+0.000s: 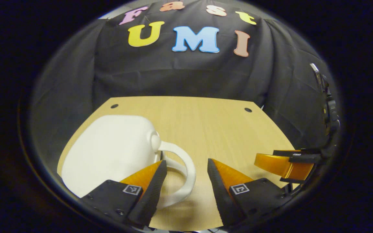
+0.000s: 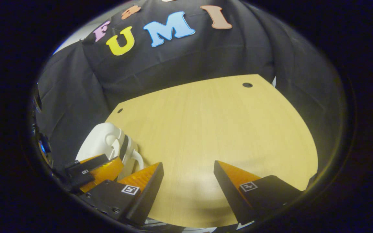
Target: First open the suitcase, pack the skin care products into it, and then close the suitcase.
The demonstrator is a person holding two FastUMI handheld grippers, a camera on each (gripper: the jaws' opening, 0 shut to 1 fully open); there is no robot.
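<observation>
While the white suitcase (image 1: pixel 108 152) lies closed on the left part of the wooden table (image 1: pixel 206 129), its handle (image 1: pixel 180 171) points to the middle | left gripper (image 1: pixel 186 168) fingers wide apart, holding nothing, left finger just before the handle | right gripper (image 2: pixel 188 171) also wide, over bare table, holding nothing.

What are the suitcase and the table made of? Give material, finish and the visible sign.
Suitcase: looks like hard moulded plastic, white, matte to slightly satin; smooth rounded shell and one-piece loop handle.
Table: looks like wood or wood-look laminate, pale, low sheen; straight grain lines.
</observation>
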